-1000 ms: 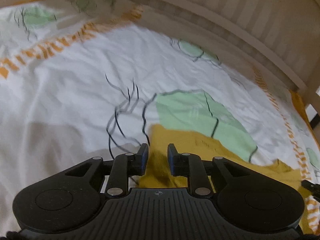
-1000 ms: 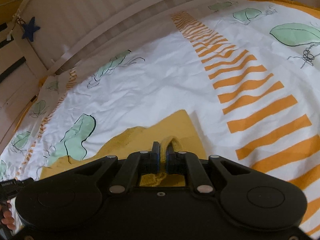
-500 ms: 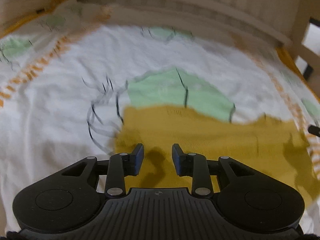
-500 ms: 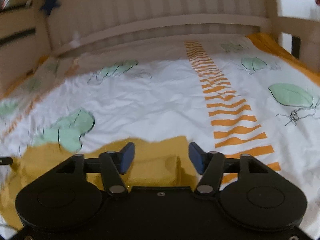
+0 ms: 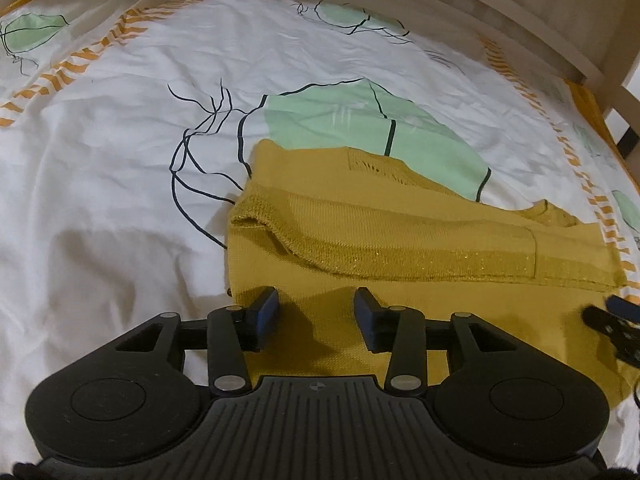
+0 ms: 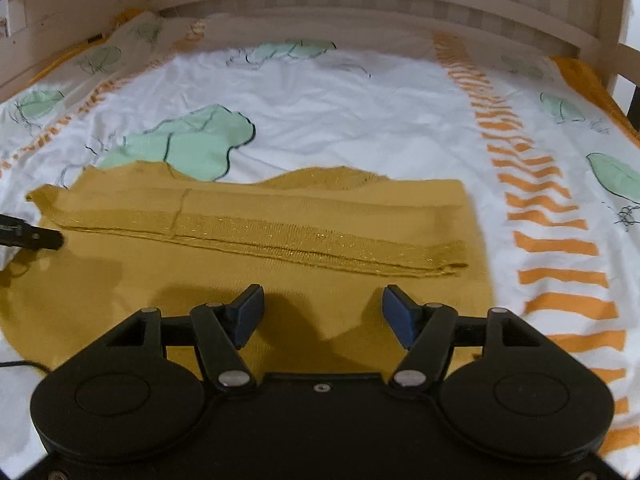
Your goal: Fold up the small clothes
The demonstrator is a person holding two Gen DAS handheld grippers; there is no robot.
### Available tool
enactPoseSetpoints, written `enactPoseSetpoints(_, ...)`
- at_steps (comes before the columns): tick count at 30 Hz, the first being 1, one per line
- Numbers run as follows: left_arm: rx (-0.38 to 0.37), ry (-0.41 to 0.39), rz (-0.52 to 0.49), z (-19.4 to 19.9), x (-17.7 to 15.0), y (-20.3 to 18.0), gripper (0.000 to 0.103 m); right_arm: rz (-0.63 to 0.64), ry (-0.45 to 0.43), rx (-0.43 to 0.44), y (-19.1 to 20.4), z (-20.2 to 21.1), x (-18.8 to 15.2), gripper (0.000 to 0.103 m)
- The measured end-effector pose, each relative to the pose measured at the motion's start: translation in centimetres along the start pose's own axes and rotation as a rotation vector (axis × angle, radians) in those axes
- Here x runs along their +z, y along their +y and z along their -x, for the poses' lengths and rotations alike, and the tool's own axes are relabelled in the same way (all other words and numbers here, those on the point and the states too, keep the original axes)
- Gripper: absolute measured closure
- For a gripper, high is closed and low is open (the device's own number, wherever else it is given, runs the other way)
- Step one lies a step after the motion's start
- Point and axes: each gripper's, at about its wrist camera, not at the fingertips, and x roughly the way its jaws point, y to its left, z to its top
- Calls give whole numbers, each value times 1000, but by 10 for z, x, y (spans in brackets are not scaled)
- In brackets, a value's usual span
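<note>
We judge the mustard knit garment point(image 6: 248, 280), lying flat on the leaf-print bedsheet point(image 6: 340, 112) with its glittery ribbed hem folded over, soft and limp, best pinched at the near corners, while our left gripper point(image 5: 316, 314) and right gripper point(image 6: 322, 314) hover agape, holding nothing.
</note>
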Motion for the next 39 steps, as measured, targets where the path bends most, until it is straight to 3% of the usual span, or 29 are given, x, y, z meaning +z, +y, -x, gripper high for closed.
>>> enactPoseSetpoints(9, -4, 4, 14, -3, 3, -1, 58, -151, 31, -14, -18, -51, 49, 33)
enactPoseSetpoints(18, -1, -4, -7, -7, 7, -3, 57, -189, -42, -87, -33, -55, 72, 33)
enactPoseSetpoints(29, -21, -43, -25, -20, 23, 4, 57, -141, -64, -6, -42, 18, 23, 32)
enactPoseSetpoints(39, -43, -64, -32, -43, 50, 8, 57, -166, -53, 4, -51, 22, 0, 32)
